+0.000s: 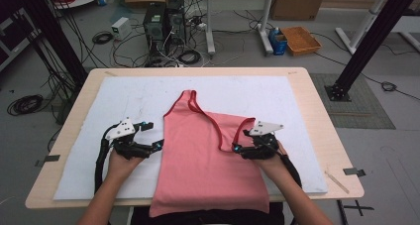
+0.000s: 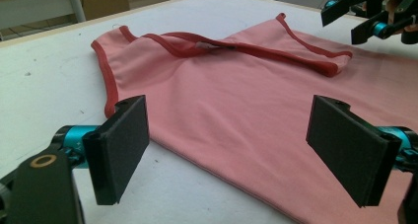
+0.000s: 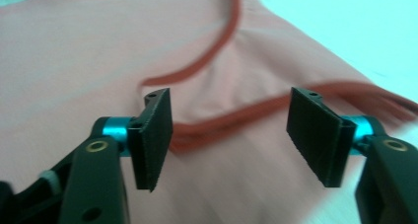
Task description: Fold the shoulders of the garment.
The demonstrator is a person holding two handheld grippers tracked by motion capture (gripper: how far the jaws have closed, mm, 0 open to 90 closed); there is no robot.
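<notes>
A pink sleeveless top (image 1: 203,155) with darker red trim lies flat on the white mat (image 1: 124,96), its hem hanging over the table's near edge. The top (image 2: 236,100) has one strap folded across its chest. My left gripper (image 1: 151,136) sits at the garment's left edge, open, with nothing between its jaws; the left gripper (image 2: 229,145) frames the cloth's side edge. At the right armhole my right gripper (image 1: 241,137) is open just above the red trim (image 3: 222,120), and the right gripper (image 3: 229,135) holds nothing.
The wooden table (image 1: 317,116) carries the mat. Behind it on the floor are computer towers (image 1: 163,22), tangled cables (image 1: 104,36) and an orange basket (image 1: 300,39). Black frame posts (image 1: 366,41) stand at both sides.
</notes>
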